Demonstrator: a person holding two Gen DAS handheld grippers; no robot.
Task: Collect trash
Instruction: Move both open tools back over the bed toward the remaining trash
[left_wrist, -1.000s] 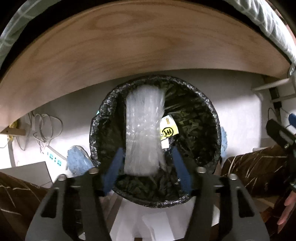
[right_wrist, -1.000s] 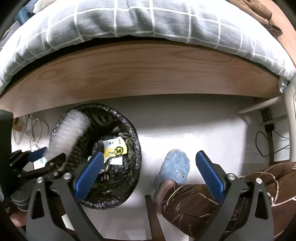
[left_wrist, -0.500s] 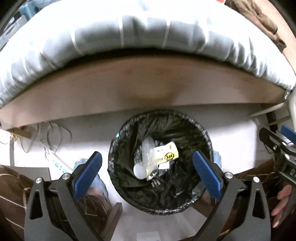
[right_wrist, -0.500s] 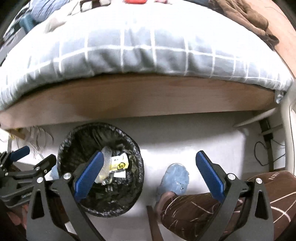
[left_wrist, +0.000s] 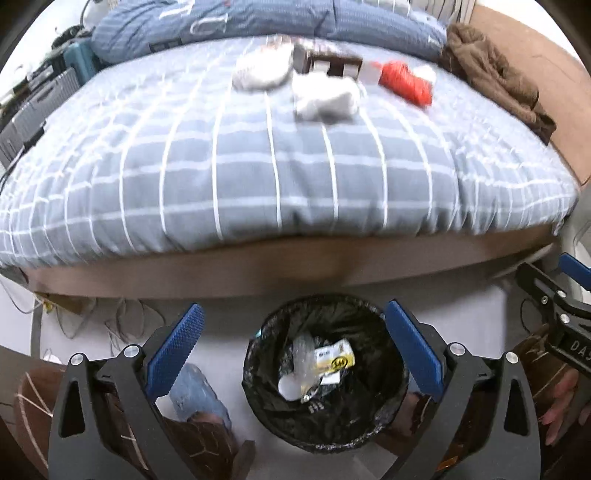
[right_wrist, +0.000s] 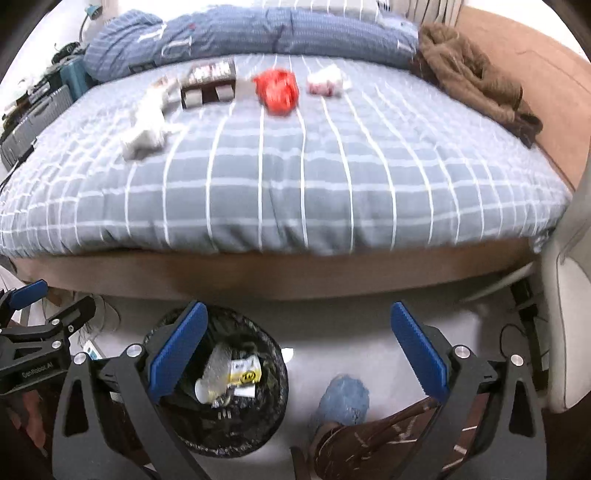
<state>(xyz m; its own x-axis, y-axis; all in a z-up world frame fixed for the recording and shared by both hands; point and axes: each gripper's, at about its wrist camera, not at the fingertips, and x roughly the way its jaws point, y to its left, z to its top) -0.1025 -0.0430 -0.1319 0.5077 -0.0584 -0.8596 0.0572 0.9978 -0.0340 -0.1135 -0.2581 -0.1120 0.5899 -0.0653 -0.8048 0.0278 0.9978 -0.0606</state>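
A bin lined with a black bag (left_wrist: 258, 391) stands on the floor below my left gripper (left_wrist: 293, 306), which is open and empty. In the bin lie a clear crumpled plastic bottle (left_wrist: 301, 363) and a yellow wrapper (left_wrist: 334, 358). Far back on the checked bed lie a white crumpled tissue (left_wrist: 325, 98), a red crumpled wrapper (left_wrist: 406, 83) and a dark box (left_wrist: 332, 62). My right gripper (right_wrist: 299, 306) is also open and empty, to the right of the bin (right_wrist: 275, 402). From there I see the red wrapper (right_wrist: 277, 90), the tissue (right_wrist: 147, 125), the box (right_wrist: 208, 83) and a pinkish-white wad (right_wrist: 327, 83).
The wooden bed frame (left_wrist: 295, 266) runs just behind the bin. Cables (left_wrist: 122, 317) lie on the floor at the left. A person's brown-patterned trouser legs and blue slippers (right_wrist: 345, 398) flank the bin. A brown garment (left_wrist: 495, 77) and a blue pillow (left_wrist: 221, 22) lie on the bed.
My left gripper opened and let go of the clear bottle, which dropped into the bin. Both grippers rose and tilted up, bringing the top of the bed into view.
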